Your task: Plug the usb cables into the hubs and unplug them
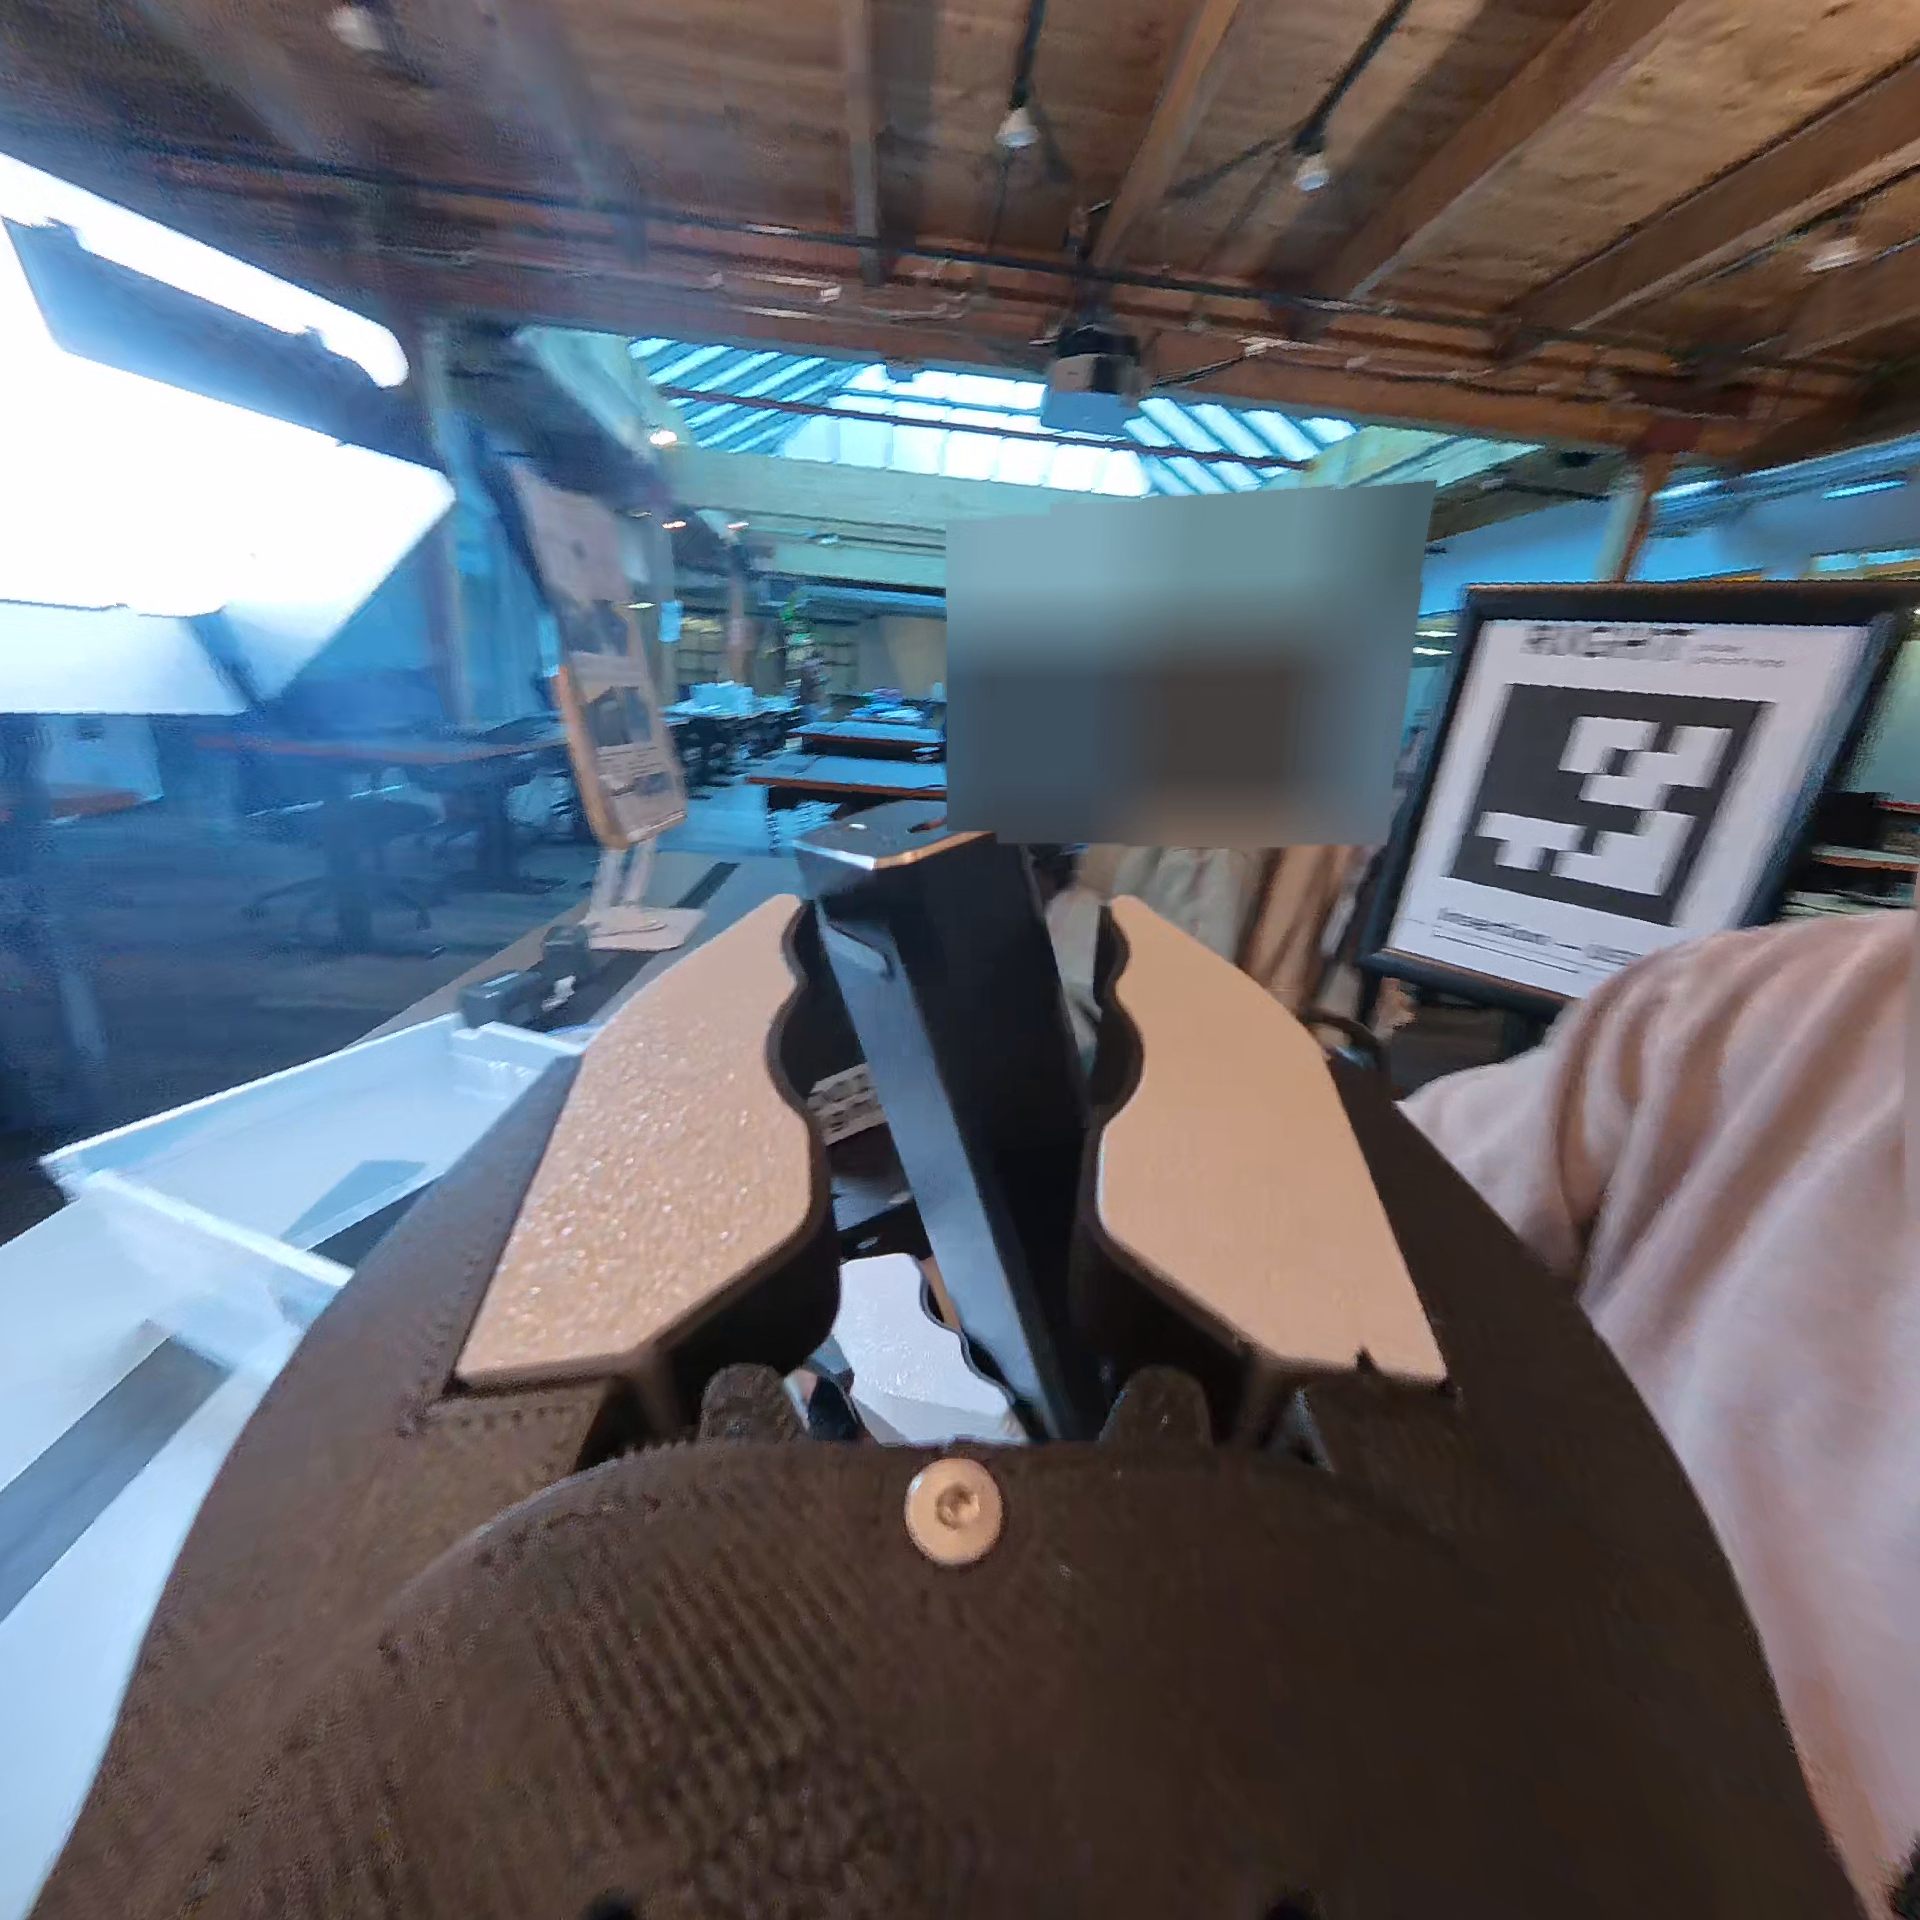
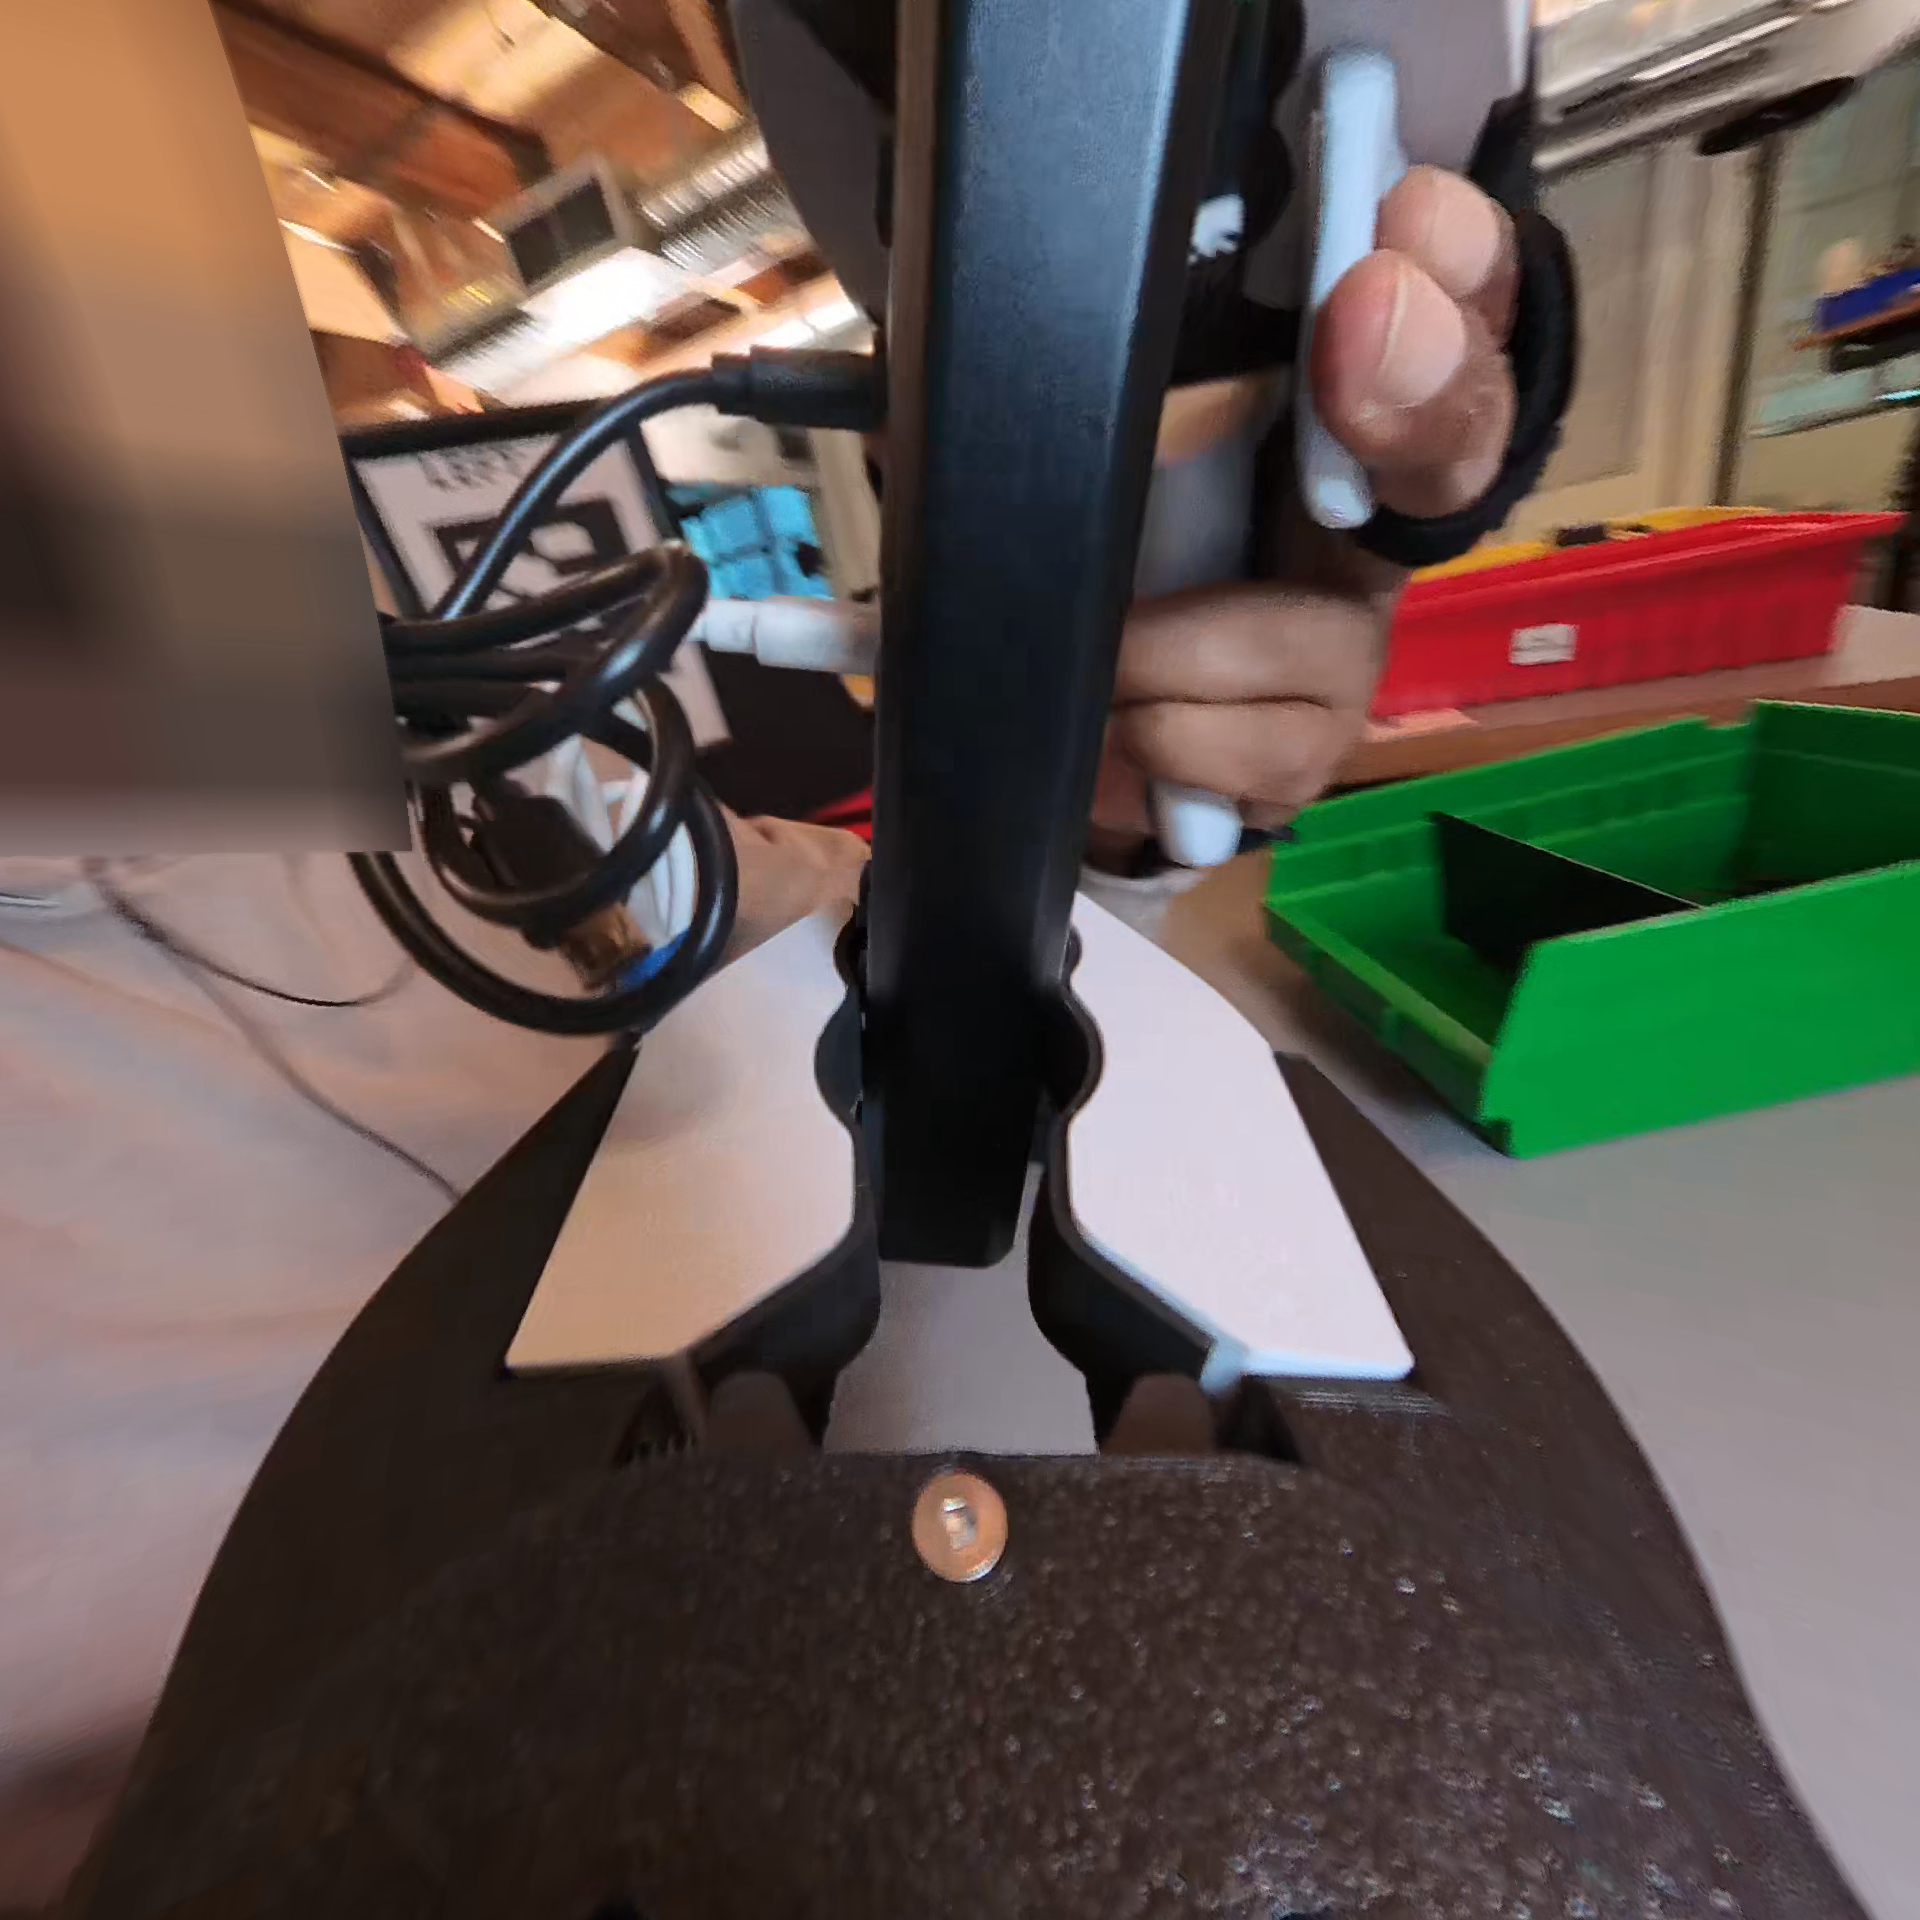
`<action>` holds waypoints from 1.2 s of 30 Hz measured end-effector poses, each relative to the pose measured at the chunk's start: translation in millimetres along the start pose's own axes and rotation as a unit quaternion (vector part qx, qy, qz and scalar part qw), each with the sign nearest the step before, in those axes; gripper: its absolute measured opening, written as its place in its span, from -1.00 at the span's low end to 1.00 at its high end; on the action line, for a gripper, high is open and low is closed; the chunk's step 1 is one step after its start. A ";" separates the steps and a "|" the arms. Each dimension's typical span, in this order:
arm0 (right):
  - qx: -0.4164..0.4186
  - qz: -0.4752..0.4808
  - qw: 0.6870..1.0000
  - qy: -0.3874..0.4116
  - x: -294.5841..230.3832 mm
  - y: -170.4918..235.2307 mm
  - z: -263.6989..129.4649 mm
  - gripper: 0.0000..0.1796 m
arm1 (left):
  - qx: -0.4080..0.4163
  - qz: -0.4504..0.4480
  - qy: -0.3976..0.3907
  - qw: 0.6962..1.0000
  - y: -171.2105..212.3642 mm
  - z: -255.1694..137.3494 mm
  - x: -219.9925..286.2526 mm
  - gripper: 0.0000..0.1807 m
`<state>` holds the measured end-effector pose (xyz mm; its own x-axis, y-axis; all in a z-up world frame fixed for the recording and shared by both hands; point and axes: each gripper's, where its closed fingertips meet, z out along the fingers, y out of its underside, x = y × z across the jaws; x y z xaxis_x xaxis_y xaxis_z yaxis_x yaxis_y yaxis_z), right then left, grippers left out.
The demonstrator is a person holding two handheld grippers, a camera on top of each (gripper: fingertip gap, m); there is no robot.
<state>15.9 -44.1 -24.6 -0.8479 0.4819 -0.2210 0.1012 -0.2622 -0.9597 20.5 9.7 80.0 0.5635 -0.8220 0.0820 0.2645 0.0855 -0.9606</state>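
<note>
Both claws were on the same long black hub [image 2: 997,623], one at each end. The right claw [image 2: 961,1049] was clenched around its lower end, jaws pressed against both sides, held upright above the grey desk [image 2: 1558,1351]. The left claw [image 1: 951,1049] had the other end of the hub between its jaws, though I couldn't tell if it was actually pinching, since there looked to be a gap on the right side. A black usb cable [image 2: 800,390] was plugged into the hub's side with its slack coiled in loops [image 2: 582,779] below, and a white cable [image 2: 800,634] sat plugged in just under it. A green bin [image 2: 1621,997] stood off to the right. My worry: that dangling coil could snag or drag on the plug, and if the left claw's hold was loose, yanking a cable could twist the hub out of line.
</note>
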 end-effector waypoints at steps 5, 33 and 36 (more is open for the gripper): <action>0.036 0.047 0.988 -0.144 -41.8 -7.4 4.6 -0.66 | -0.006 -0.024 0.174 0.984 14.3 -8.8 38.2 -0.13; -0.155 -0.245 0.911 0.293 13.9 -47.9 -69.8 -0.58 | -0.220 0.259 -0.021 0.940 43.5 -22.4 5.6 -0.30; -0.206 -0.306 0.874 0.316 17.7 -42.5 -50.7 -0.61 | -0.236 0.252 0.022 0.938 64.0 -20.0 9.1 -0.30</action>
<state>23.0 17.9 3.5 -0.3659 0.8264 0.4280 0.0183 0.4662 -0.8845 27.0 -3.5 13.9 0.4887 -0.7670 -0.4158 -0.4096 0.2191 -0.8855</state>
